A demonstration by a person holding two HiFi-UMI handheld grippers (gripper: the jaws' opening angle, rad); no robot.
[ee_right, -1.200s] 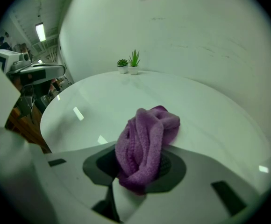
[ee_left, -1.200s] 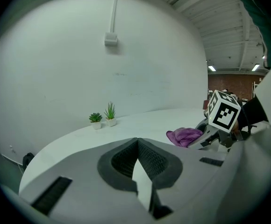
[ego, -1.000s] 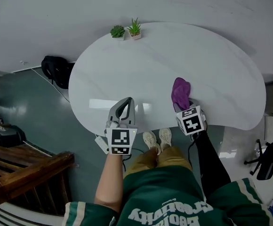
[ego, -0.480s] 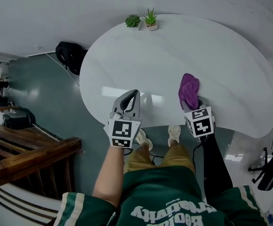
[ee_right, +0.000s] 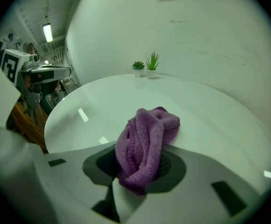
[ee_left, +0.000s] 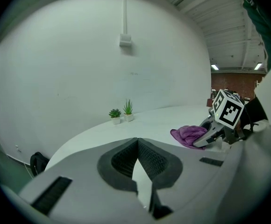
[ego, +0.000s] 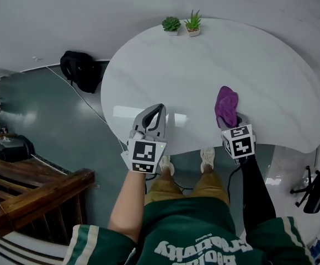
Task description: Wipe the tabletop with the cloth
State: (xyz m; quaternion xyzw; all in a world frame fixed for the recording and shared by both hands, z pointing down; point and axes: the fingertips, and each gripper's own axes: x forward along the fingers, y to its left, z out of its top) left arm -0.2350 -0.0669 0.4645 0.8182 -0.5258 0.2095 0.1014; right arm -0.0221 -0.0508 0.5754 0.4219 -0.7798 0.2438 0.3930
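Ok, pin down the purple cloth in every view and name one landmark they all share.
Head view: purple cloth right of centre, at the white table's near edge.
Left gripper view: right of centre, low in the picture.
Right gripper view: centre foreground, clamped in the right gripper.
Shared landmark: the spiky potted plant at the table's far edge.

the white print on the green shirt (ego: 200,248) is upside down and too blurred to read.
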